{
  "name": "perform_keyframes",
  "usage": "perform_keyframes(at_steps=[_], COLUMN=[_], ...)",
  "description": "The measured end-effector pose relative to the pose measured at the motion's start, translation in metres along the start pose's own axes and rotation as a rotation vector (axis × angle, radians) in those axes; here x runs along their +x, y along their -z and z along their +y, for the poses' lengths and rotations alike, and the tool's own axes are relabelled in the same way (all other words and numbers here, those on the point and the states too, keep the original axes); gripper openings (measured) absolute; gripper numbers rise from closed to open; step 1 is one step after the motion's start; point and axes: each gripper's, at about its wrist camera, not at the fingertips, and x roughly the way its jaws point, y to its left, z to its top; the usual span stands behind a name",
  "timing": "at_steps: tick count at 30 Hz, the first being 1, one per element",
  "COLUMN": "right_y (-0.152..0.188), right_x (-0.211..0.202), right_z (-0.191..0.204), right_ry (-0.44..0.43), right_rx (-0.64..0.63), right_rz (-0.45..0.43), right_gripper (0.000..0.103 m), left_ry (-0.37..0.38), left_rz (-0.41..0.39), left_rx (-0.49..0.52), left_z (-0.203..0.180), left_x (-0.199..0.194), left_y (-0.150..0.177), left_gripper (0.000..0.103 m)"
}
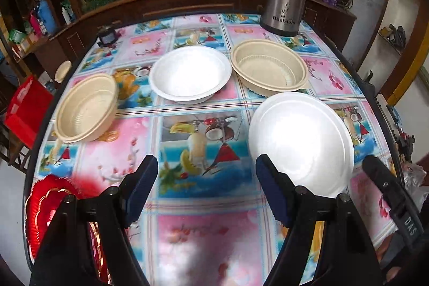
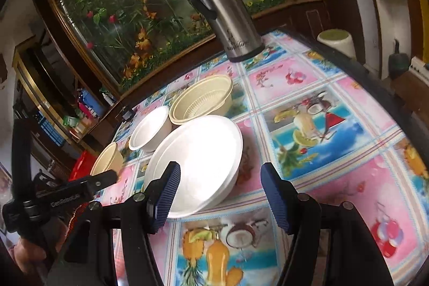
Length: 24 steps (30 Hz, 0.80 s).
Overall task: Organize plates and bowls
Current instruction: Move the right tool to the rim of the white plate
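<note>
L to R on the table (image 1: 203,240): tan bowl (image 1: 87,109), small white bowl (image 1: 189,74), 2nd tan bowl (image 1: 269,67), white plate (image 1: 300,141). My left gripper (image 1: 206,189) is wide open, empty, w/ the plate off its right side. My right gripper (image 2: 219,195) is open, empty, plate rim just ahead-left by its left pad — right's nearer.
</note>
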Motion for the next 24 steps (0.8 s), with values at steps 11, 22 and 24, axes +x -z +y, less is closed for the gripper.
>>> perform_keyframes(at_steps=[11,22,24], right_y=[-0.007,-0.007,-0.007], right_x=[0.033,0.049,0.052], right_z=[-0.020,-0.023,-0.023], right_ry=[-0.011,0.009,0.013], right_rx=[0.116,0.137,0.138], right_rz=[0.031,0.076,0.087], right_gripper=[0.065,0.052,0.048], left_ry=[0.000,0.016,0.014], left_rz=[0.040,0.075,0.081], left_rx=[0.013,0.049,0.056], left_z=[-0.017,-0.032,-0.033], left_x=[0.031,0.050,0.053], left_y=[-0.021,-0.014,-0.012], left_gripper=[0.075,0.075,0.075])
